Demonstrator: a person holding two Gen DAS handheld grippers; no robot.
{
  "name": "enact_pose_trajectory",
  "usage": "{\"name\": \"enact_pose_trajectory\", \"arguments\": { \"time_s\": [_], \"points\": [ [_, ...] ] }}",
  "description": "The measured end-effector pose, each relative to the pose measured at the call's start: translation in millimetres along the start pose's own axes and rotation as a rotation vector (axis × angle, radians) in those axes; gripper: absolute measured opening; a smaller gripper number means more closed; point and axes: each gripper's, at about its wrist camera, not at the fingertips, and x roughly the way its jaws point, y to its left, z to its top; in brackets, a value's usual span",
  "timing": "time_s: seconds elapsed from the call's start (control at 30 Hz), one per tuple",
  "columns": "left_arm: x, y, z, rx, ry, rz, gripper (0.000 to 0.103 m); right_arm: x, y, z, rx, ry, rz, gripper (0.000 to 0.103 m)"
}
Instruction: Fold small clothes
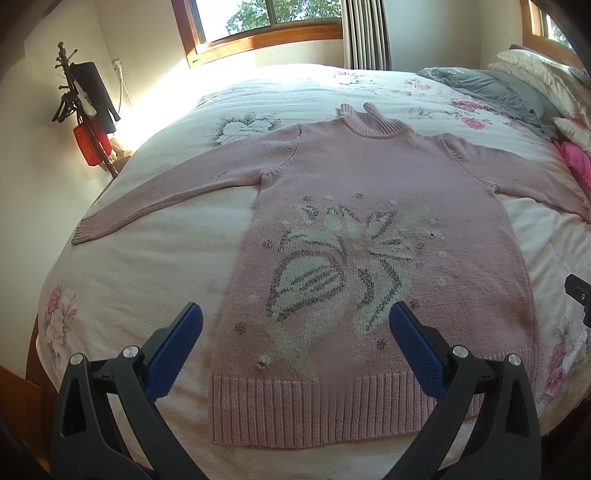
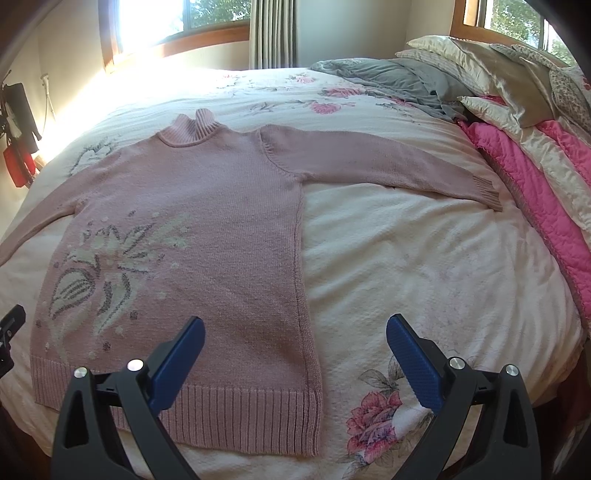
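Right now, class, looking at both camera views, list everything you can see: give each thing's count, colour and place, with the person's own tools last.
sweater: one, pink with a pale flower pattern, flat on the bed, sleeves spread out
bedspread: one, white with pink flowers, under the sweater
blanket: one, grey, crumpled at the far right of the bed
quilt: one, bright pink, along the bed's right edge
pillows: several, cream, piled at far right
windows: two, wood-framed, on the far wall
curtain: one, pale, between the windows
coat stand: one, dark, with a red bag, left of the bed
left gripper: one, black with blue fingers, open above the hem
right gripper: one, same colours, open above the sweater's right side
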Motion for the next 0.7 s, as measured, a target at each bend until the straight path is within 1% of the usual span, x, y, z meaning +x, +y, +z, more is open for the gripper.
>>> {"name": "enact_pose_trajectory", "arguments": {
  "time_s": [0.7],
  "points": [
    [3.2, -0.4, -1.9, 0.007, 0.01, 0.007, 0.1, 3.2, -2.2, -2.2, 0.002, 0.011, 0.007, 0.099]
  ]
}}
